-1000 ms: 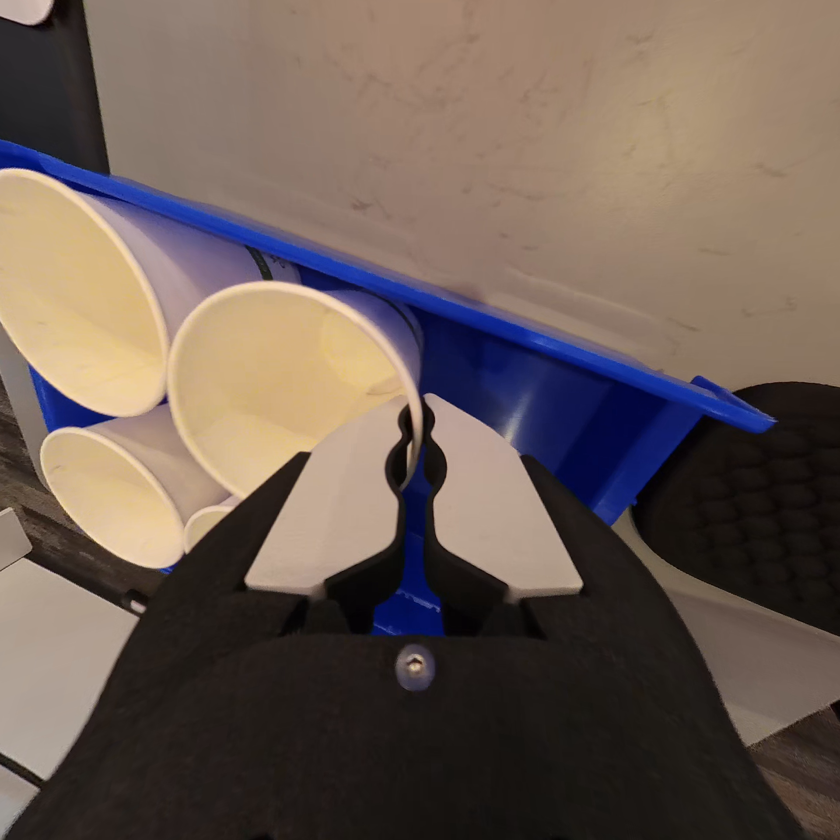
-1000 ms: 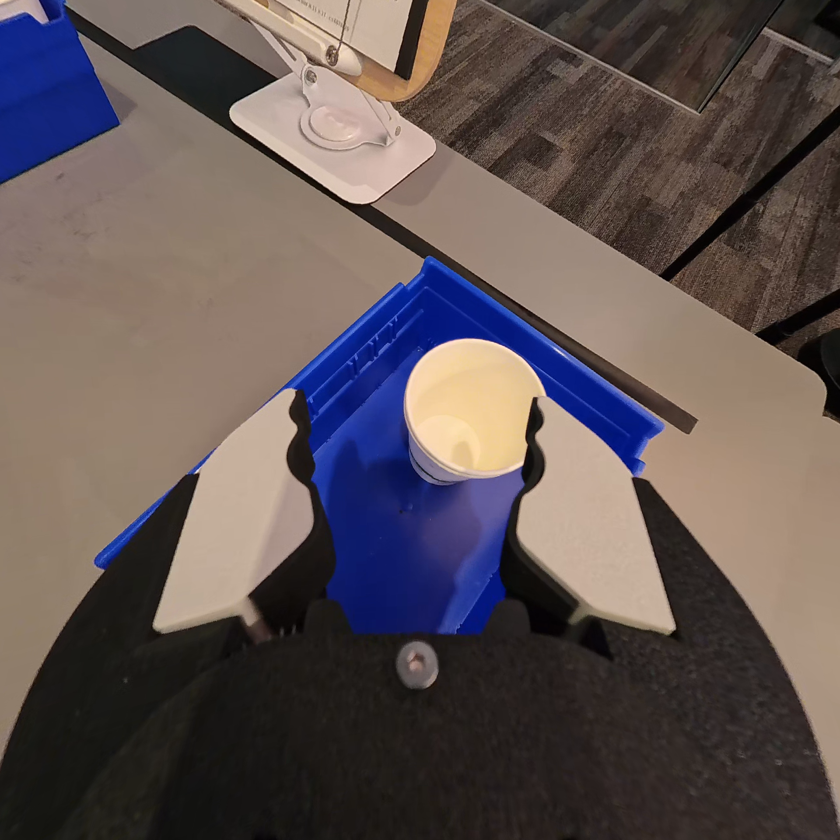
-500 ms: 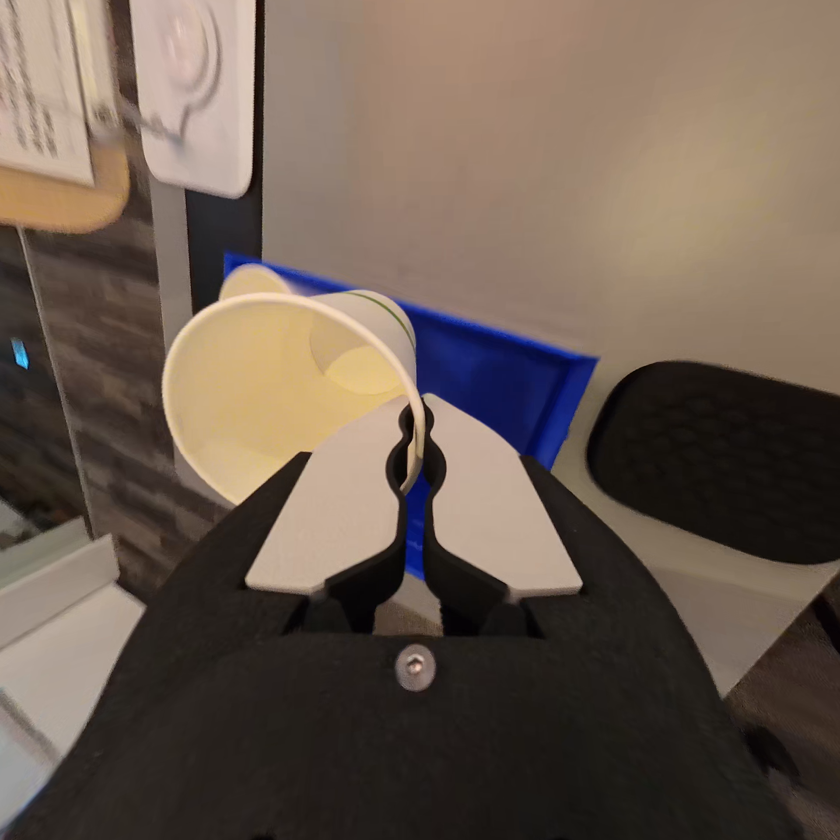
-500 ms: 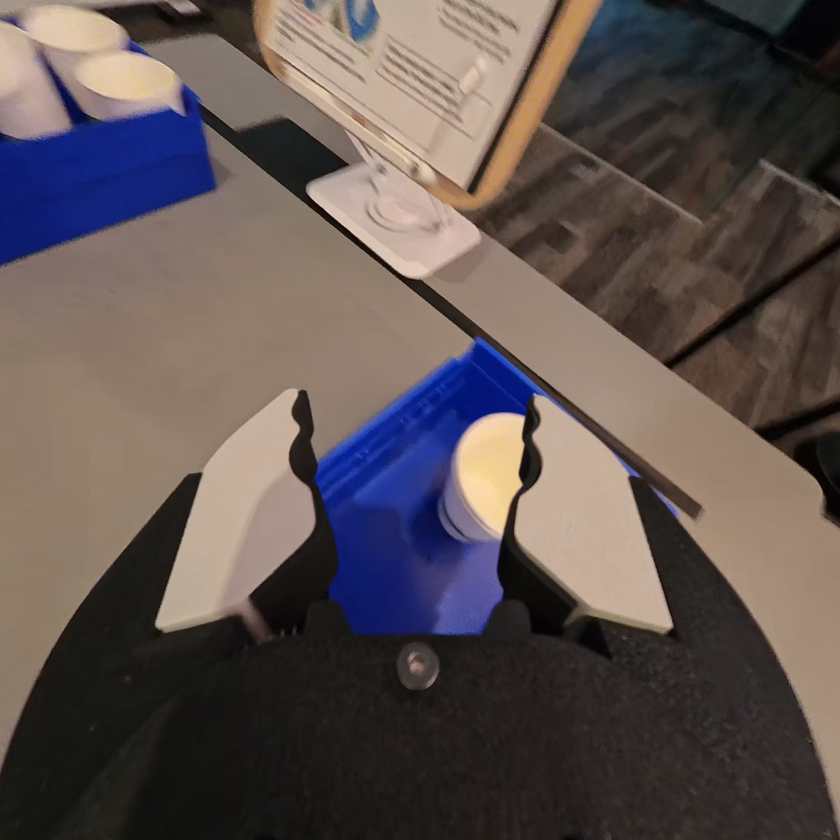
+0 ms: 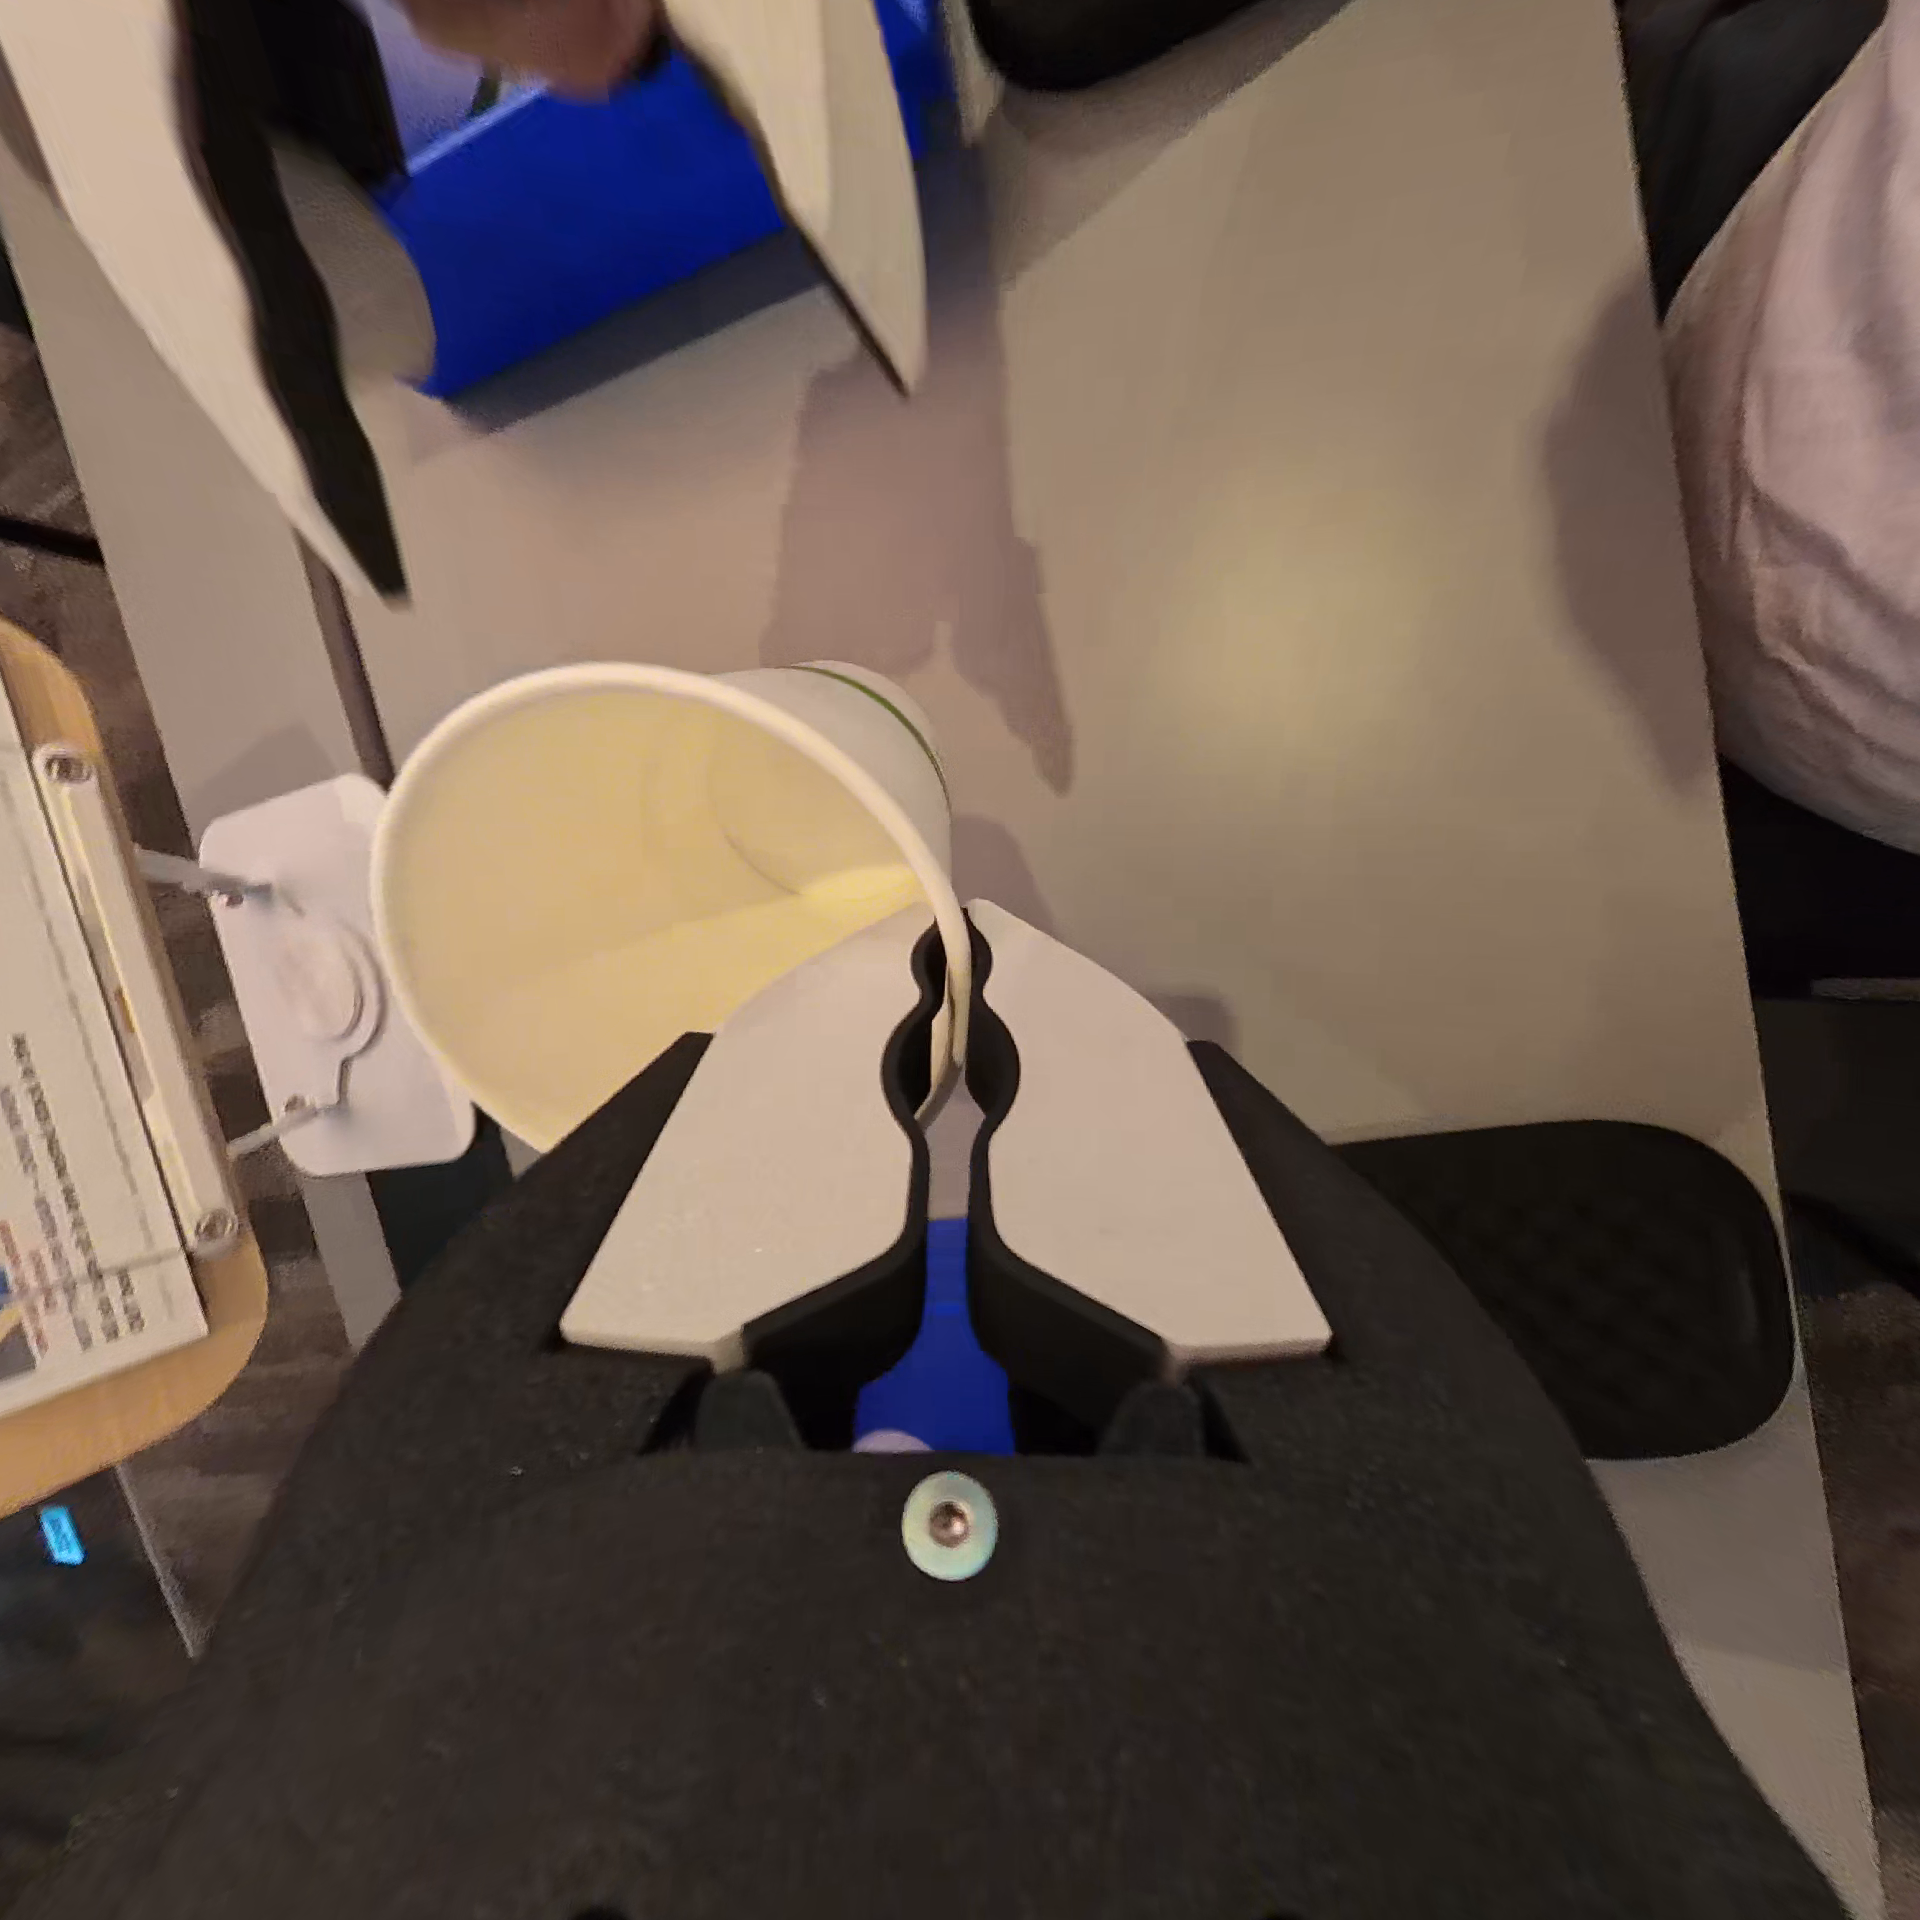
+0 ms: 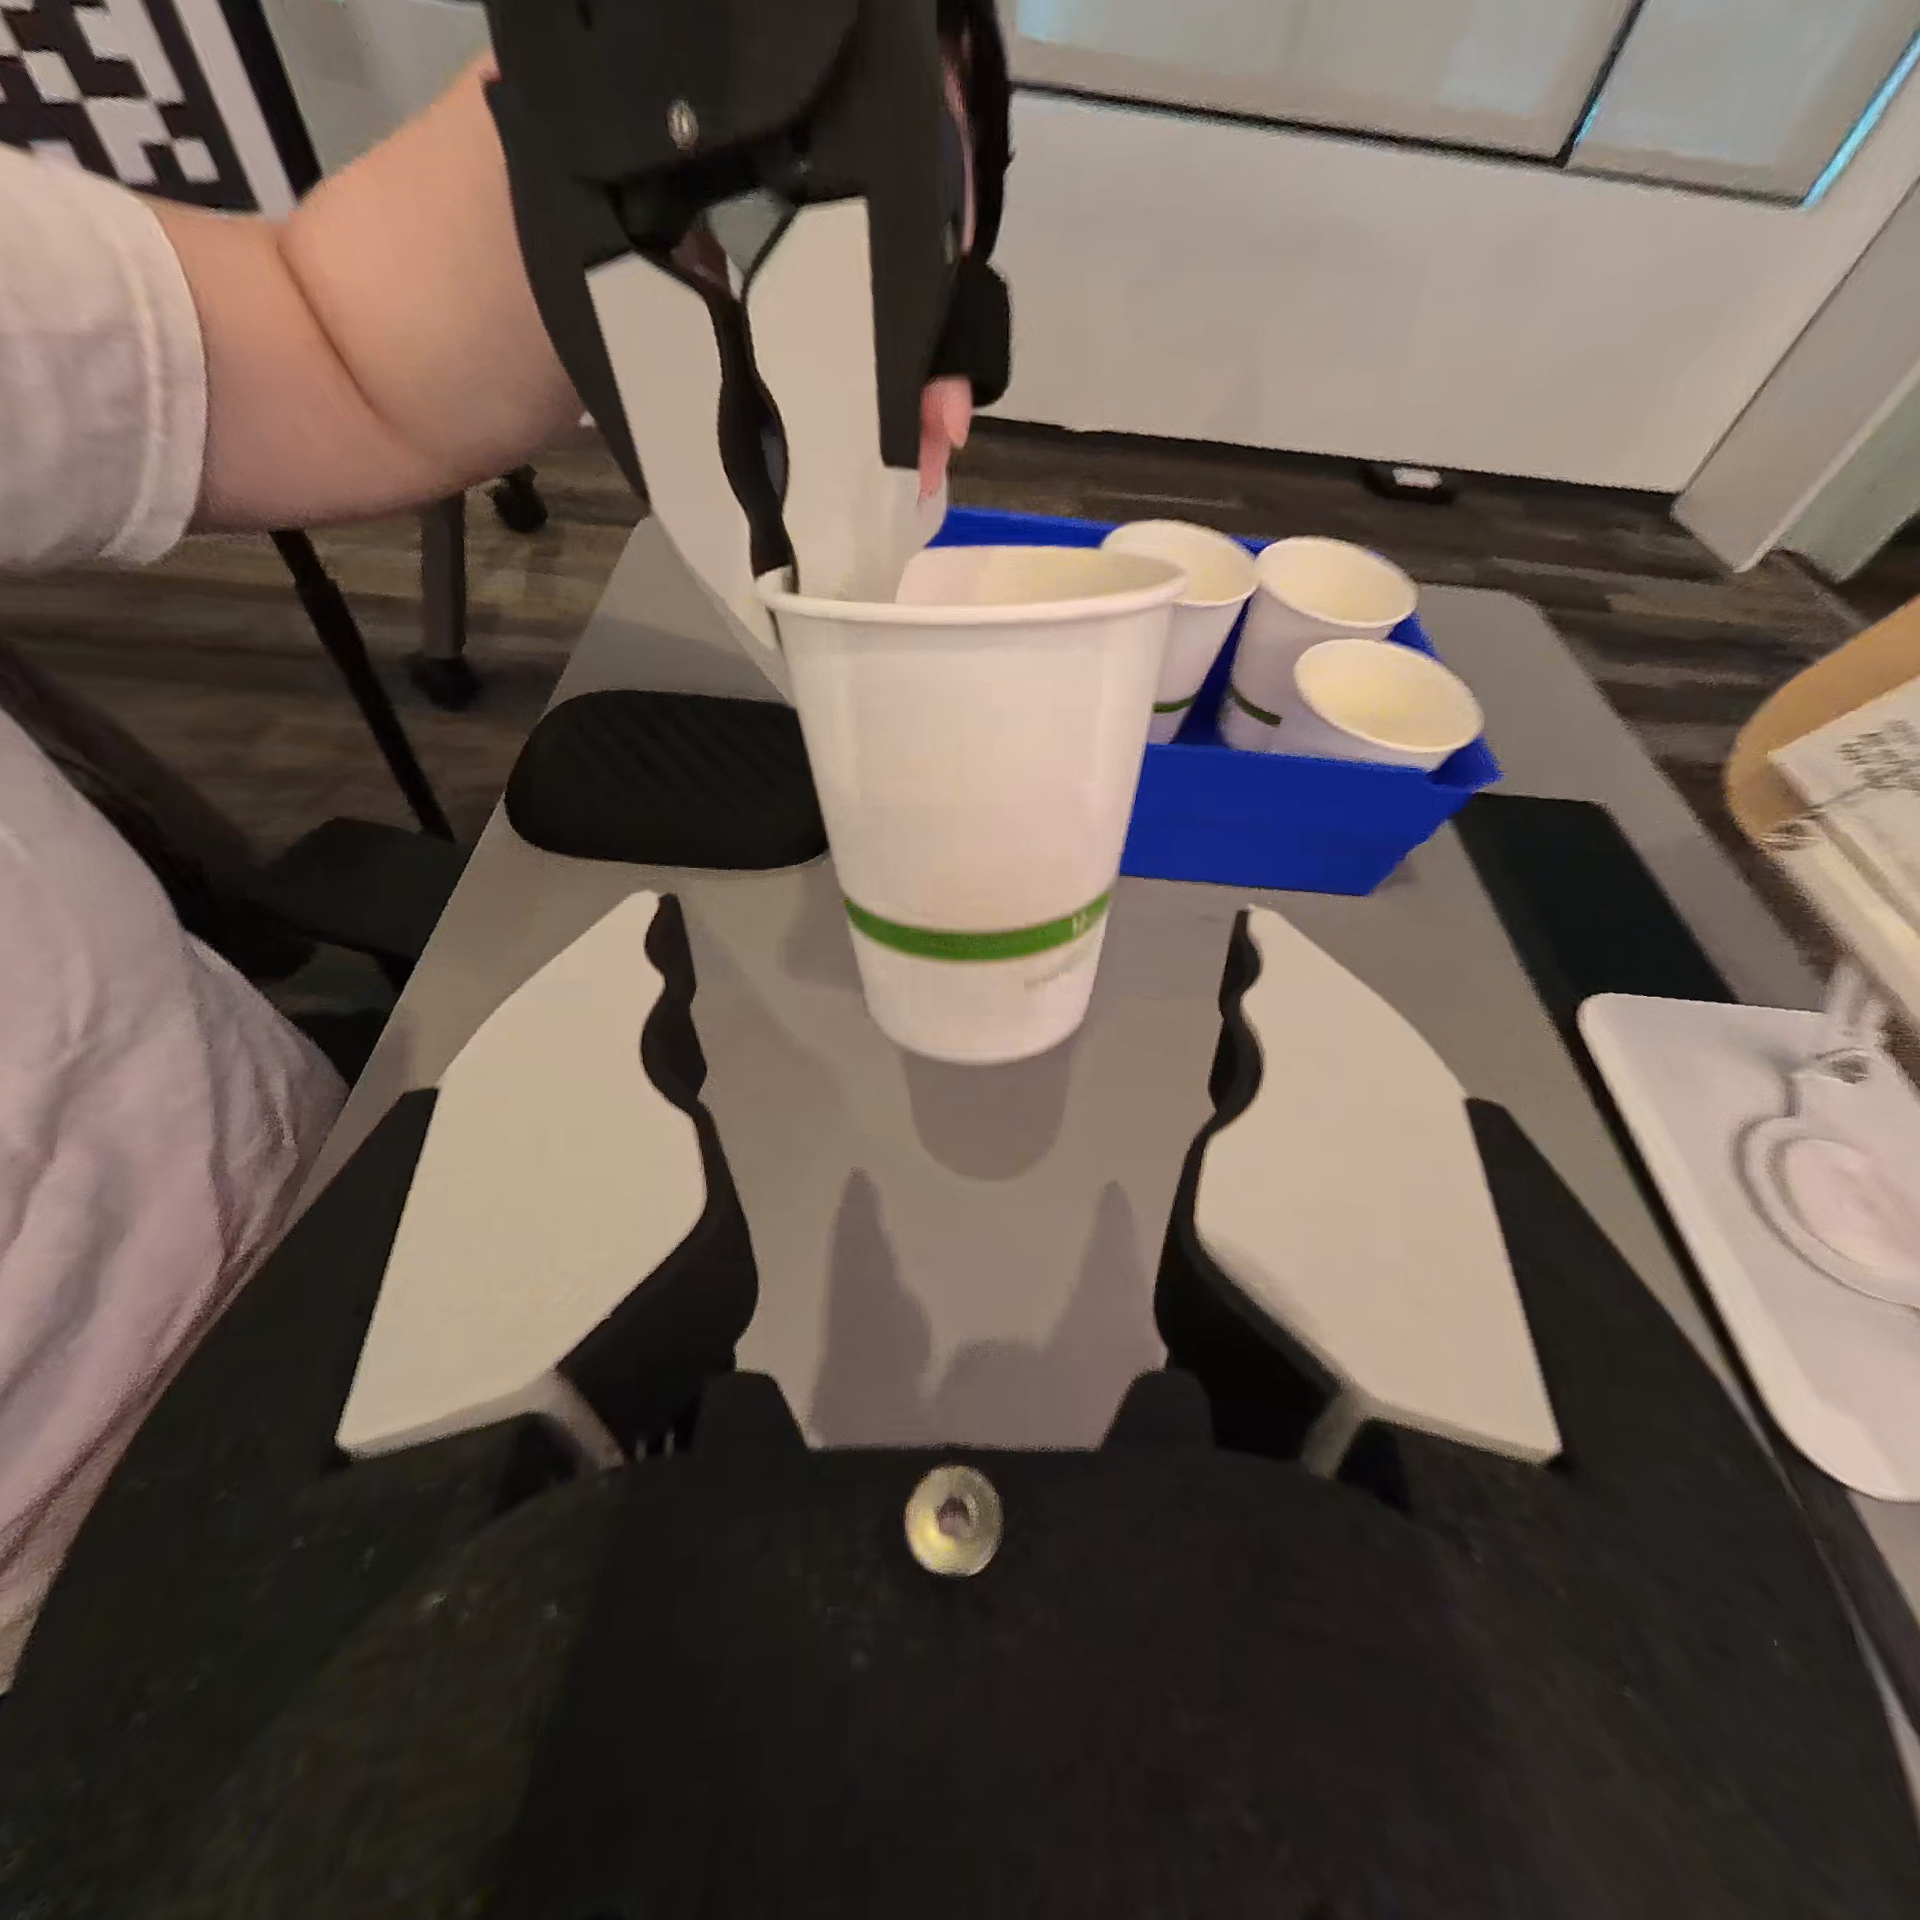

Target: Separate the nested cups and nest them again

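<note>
Left wrist view. Our left gripper (image 5: pixel 951 997) is clamped on the rim of a white paper cup (image 5: pixel 665 883), one finger inside the wall and one outside. A second rim line inside suggests a nested cup, though we cannot confirm it. A second ago this cup hung over the blue bin among other cups; now it hangs over the bare grey table (image 5: pixel 1299 540), and the right gripper (image 5: pixel 582 312) has come into sight above, spread wide, in front of a second blue bin (image 5: pixel 582 208). A black pad (image 5: pixel 1558 1278) lies to the right.

Right wrist view. Our right gripper (image 6: pixel 951 997) is open wide and empty, pointed at the cup (image 6: pixel 977 790), which is upright, green band low on its wall, held by the left gripper (image 6: pixel 779 520) just above the table (image 6: pixel 966 1247). A second ago this gripper faced a single cup in its own bin. The bin (image 6: pixel 1299 821) behind holds several loose cups (image 6: pixel 1382 696).

We judge that the two grippers have met for the separating pull; nothing is separated yet.
</note>
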Tool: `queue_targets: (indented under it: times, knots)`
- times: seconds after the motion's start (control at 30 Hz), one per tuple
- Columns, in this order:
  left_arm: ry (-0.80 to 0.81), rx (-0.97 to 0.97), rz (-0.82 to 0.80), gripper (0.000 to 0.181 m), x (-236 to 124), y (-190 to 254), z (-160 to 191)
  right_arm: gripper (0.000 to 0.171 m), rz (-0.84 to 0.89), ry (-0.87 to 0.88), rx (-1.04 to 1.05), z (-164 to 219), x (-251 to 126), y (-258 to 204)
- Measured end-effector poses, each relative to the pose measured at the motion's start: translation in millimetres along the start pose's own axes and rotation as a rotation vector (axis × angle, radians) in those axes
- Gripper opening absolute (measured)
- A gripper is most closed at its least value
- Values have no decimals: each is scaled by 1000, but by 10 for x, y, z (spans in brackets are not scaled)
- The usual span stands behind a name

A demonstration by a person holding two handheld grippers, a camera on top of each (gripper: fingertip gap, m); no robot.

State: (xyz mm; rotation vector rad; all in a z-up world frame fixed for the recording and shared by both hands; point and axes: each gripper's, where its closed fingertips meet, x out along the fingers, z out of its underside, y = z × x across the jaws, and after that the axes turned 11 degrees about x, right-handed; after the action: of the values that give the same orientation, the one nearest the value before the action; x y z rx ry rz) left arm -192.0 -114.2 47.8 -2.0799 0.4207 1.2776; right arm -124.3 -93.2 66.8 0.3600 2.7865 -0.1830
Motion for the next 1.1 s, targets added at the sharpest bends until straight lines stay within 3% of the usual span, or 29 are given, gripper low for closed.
queue_targets:
  times: [0.27,0.47,1.1]
  knots:
    - [21,74,48,0,154,27,-217,96,-129,-60,48,207,425,-126]
    - [19,100,57,0,175,59,-278,89,-157,-61,53,229,450,-146]
    - [-24,119,42,4,221,108,-258,88,-198,-112,44,326,511,-194]
